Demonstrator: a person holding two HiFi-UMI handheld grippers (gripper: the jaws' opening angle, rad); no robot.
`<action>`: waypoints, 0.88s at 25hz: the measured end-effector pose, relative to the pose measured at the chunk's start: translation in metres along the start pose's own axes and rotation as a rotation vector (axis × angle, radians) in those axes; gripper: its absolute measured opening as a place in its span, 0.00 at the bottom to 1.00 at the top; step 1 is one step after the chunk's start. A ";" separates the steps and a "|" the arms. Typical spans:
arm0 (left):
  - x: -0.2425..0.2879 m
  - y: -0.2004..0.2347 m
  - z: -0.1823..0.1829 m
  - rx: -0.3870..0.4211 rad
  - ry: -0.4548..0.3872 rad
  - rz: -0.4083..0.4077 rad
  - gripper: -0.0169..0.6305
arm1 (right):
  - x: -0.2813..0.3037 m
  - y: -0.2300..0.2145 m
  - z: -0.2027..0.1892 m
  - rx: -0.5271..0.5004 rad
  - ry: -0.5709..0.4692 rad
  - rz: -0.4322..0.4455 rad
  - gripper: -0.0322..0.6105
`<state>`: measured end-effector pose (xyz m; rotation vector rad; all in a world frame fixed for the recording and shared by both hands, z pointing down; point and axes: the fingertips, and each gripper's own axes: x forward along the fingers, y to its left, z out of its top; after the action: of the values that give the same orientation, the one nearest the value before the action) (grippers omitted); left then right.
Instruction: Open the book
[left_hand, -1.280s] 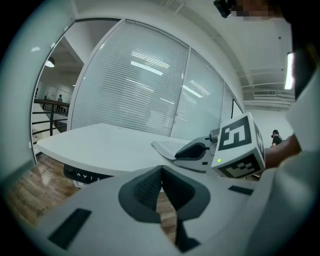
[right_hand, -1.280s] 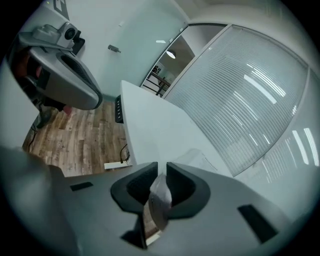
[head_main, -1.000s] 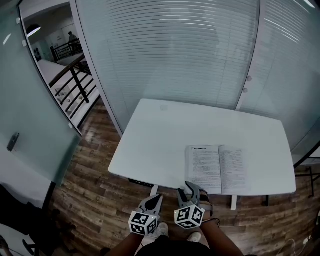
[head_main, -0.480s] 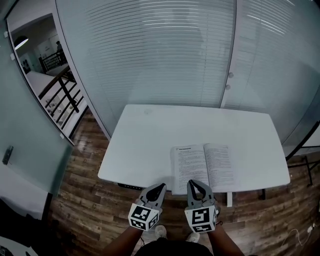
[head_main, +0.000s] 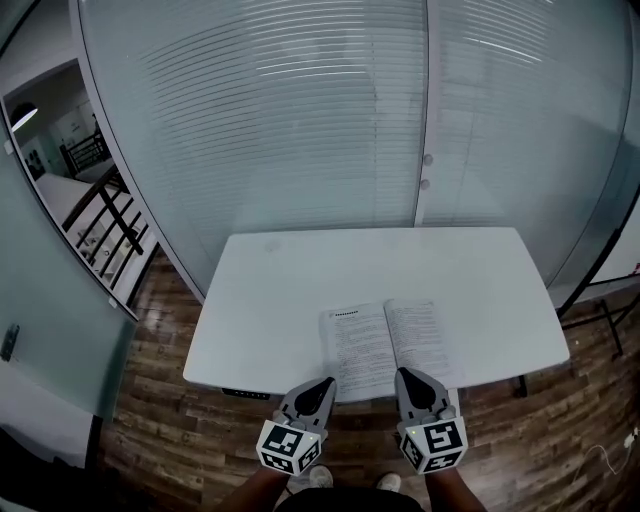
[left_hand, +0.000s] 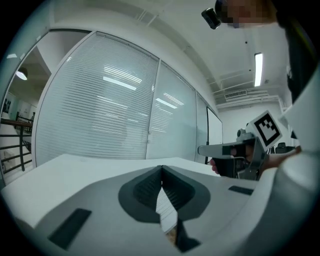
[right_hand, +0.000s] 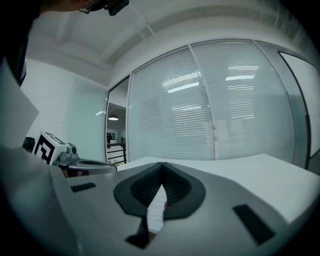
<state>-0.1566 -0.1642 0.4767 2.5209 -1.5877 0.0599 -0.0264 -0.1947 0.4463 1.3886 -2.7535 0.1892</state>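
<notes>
The book (head_main: 391, 345) lies open and flat near the front edge of the white table (head_main: 270, 300), its two printed pages facing up. My left gripper (head_main: 327, 384) hovers just in front of the table edge, left of the book's lower corner, jaws shut and empty. My right gripper (head_main: 405, 377) sits beside it at the book's near edge, also shut with nothing held. In the left gripper view the left gripper (left_hand: 161, 169) has its tips meeting, and the right gripper's body (left_hand: 235, 150) shows at the right. In the right gripper view the right gripper (right_hand: 161, 165) points level over the tabletop.
A glass wall with horizontal blinds (head_main: 300, 120) stands behind the table. Wooden floor (head_main: 150, 400) runs under and around it. A stair railing (head_main: 110, 225) shows at the far left. The table's right end (head_main: 545, 340) lies near a dark frame.
Both grippers rose and moved forward to the table's front edge. The right gripper's jaws went from open to shut and it rolled upright. The head view shifted so the table sits more central.
</notes>
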 end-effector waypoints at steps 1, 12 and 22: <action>0.004 -0.003 0.002 0.000 -0.003 -0.008 0.04 | -0.001 -0.004 -0.002 -0.002 -0.001 -0.007 0.06; 0.021 -0.017 0.012 0.030 -0.022 -0.011 0.04 | -0.016 -0.025 0.011 -0.150 -0.026 -0.049 0.05; 0.019 -0.013 0.032 -0.006 -0.111 -0.008 0.04 | -0.022 -0.033 0.038 -0.160 -0.092 -0.038 0.05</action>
<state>-0.1378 -0.1808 0.4463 2.5670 -1.6150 -0.0872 0.0134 -0.2014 0.4091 1.4405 -2.7407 -0.0974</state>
